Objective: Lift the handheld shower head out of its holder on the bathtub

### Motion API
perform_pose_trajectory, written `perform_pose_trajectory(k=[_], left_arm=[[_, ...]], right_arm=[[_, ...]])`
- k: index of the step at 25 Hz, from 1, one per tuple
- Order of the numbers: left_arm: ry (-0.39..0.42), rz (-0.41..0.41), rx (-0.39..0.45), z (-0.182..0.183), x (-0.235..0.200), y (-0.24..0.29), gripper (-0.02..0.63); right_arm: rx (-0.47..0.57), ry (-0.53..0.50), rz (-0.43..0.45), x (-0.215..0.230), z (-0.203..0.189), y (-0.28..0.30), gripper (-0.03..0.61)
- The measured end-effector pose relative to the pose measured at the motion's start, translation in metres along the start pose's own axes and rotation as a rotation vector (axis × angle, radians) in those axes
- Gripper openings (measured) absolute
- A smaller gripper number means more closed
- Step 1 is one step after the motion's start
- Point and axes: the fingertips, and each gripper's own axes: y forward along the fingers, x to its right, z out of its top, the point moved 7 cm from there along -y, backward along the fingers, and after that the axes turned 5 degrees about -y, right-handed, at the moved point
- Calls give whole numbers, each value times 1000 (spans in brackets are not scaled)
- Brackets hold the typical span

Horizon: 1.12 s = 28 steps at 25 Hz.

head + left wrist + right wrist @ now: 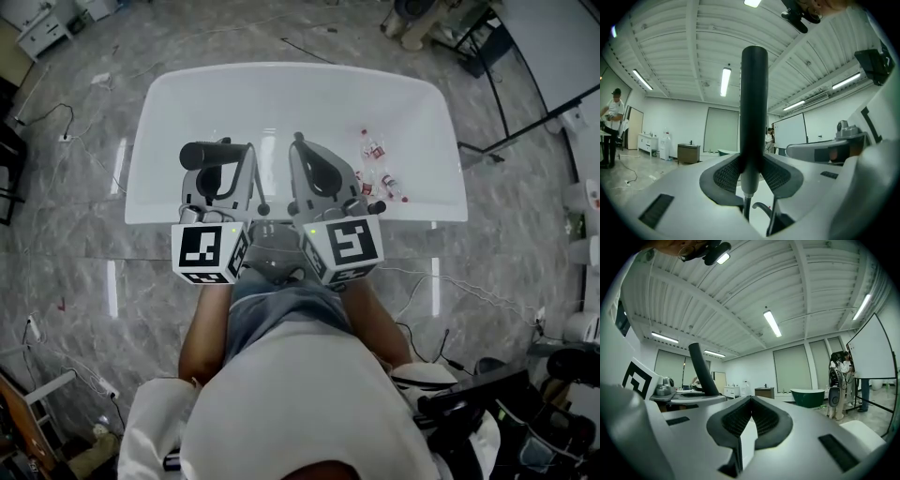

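Both grippers are raised close under the head camera, above the white bathtub point(150, 122) on the floor. My left gripper point(232, 155) is shut on the handheld shower head point(208, 156), a black handle lying across its jaws. In the left gripper view the black handle point(753, 103) stands upright between the pads point(726, 176), with its hose point(746, 210) hanging below. My right gripper point(302, 148) is beside it, shut with nothing held; its pads point(764, 420) meet in the right gripper view. The holder on the tub is hidden behind the grippers.
Small bottles point(375, 164) lie inside the tub at the right. Cables run over the marble floor point(66, 253). A person point(611, 126) stands far left, others by a whiteboard point(839, 380), near a green tub point(808, 397).
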Motion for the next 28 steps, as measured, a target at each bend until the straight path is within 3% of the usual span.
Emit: perform_pose_trajectory(k=[9,19,28], left_arm=[[-24,10,-26,-3,-4,-2,148],[36,27,-44,-11,-11,-8,149],[12,13,-52,-14,3,1,149]], right_arm=[[-47,4,-13,3,-4,4,17],[-61,7,-16,-3,-13,11,17],[-65,7,-25,14,-9,5,17]])
